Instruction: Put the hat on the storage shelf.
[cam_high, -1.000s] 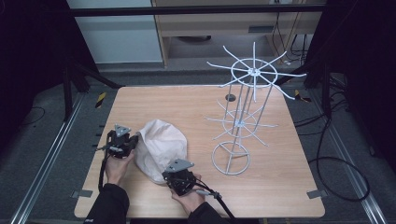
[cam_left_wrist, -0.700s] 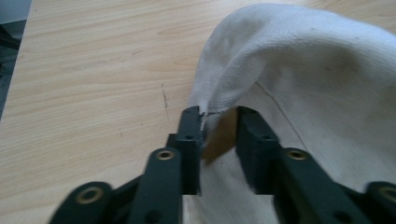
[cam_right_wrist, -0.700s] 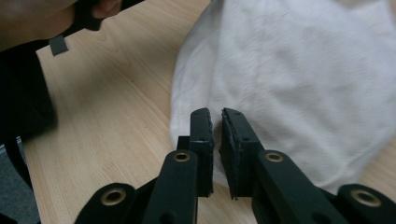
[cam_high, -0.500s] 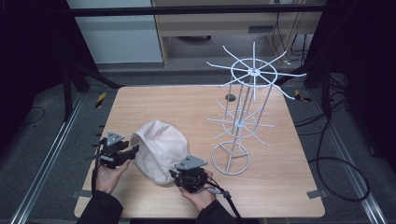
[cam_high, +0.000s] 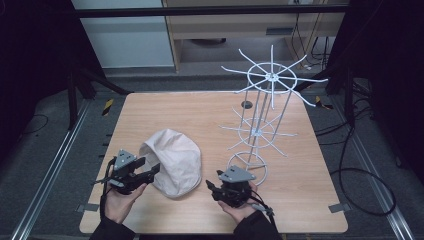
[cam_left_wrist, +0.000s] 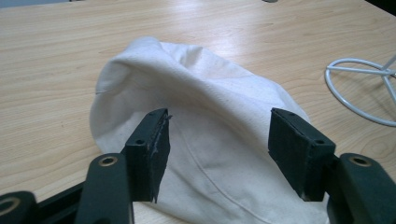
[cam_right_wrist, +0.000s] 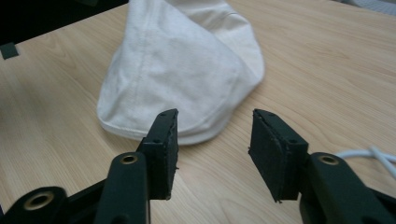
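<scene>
On the near half of the wooden table (cam_high: 190, 112) sits a cream cloth hat (cam_high: 172, 161), slumped into a soft dome with a fold running along its top. It lies left of the middle, a bit closer to the person's edge than to the far one.

Left gripper (cam_high: 154, 170) is right up against the hat's left side, jaws spread wide, nothing pinched. From the left gripper view the two black pads sit either side of the fabric, and I honestly can't tell whether the tips are touching the cloth or just hovering in front of it.

Right gripper (cam_high: 209, 187) rests off the hat's lower right edge, near it but apart, with bare table between. Its jaws are wide too and empty; in the right gripper view the hat's brim edge (cam_right_wrist: 187, 135) lies just beyond the pads.

Further right stands a white wire rack (cam_high: 260, 117), a tall thing with spokes fanning out at the top and again halfway down, on a round ring base. That ring sits just behind the right gripper. Each gripper is held in a hand coming in from the bottom edge.
</scene>
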